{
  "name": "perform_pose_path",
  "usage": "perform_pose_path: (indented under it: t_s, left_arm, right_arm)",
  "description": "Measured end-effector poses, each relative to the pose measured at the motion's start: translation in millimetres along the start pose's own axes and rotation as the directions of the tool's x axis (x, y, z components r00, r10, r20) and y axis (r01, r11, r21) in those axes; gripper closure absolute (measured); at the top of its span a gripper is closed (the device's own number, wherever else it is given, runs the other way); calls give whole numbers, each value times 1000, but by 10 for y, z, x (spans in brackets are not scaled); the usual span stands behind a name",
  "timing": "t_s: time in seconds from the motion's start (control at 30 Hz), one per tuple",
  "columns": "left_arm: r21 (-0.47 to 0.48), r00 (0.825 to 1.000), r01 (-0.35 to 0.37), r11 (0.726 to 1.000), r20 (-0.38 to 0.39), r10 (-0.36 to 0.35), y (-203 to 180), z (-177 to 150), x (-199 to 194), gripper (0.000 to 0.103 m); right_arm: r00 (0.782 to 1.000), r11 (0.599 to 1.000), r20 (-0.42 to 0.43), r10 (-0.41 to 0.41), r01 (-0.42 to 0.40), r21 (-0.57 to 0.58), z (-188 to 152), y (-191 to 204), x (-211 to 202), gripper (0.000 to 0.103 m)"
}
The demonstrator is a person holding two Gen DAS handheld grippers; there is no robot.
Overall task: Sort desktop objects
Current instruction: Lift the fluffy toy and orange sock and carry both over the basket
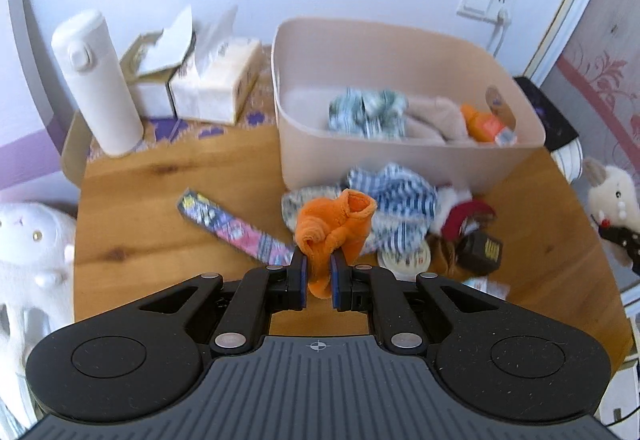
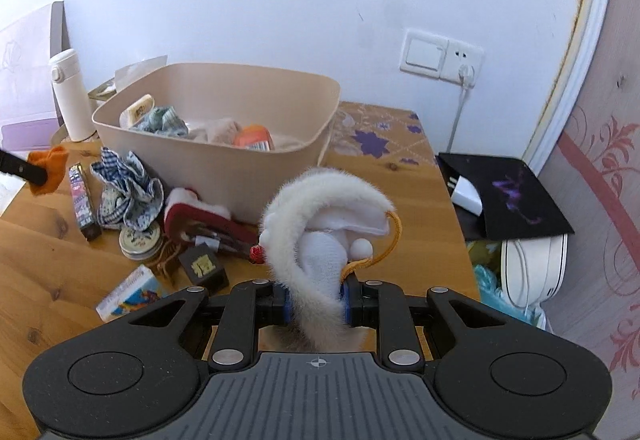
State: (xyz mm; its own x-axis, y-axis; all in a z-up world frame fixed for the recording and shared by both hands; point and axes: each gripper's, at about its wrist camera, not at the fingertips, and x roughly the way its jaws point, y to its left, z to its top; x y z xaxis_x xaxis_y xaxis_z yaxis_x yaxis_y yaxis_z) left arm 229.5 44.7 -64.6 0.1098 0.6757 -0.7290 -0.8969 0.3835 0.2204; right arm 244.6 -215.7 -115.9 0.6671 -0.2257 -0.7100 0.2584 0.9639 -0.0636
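Orange fleece, soft and bunched into a knot, pinched between the nearly closed left jaws, lifted clear above the tabletop. Orange cloth with a rolled open cuff at its top, tail hanging between the blue pads. White fur and knit, curved like a tail, clamped in the right jaws, narrowly parted around it; white plush with a small pom-pom and a yellow cord loop, raised above the wood.

Just beyond the left jaws, a heap on the tabletop: crumpled blue check cloth, red and white plush piece, round tin, dark cube with gold print, and a flat patterned strip lying diagonally to the left. Behind the heap, touching it, a beige plastic bin with rounded corners, holding another check cloth, a tan plush and an orange packet.

Warm knotty pine under everything, a purple-flowered mat at the back edge. White flask upright at back left, tissue box beside it. Plain white wall behind, socket with a plugged cable, black folder off the right edge. White plush toys on both sides of the tabletop in the left view.
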Motion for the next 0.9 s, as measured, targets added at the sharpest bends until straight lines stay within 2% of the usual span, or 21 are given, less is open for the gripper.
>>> perform_pose_path:
  t_s: [0.23,0.5,0.9]
  left_arm:
    - [10,999,-13,1000,46,12,67,244,-52,92]
    - [18,995,-31,999,95,29,84,514,-68,92]
    - [64,989,-38,997,142,29,-136,939,82,92]
  right_arm:
    - [999,1000,51,15,-14,-8,224,48,18,82]
    - [994,995,95,51,-43,-92,559,88,86,82]
    - [987,986,137,83,-62,-156,972,105,328,82]
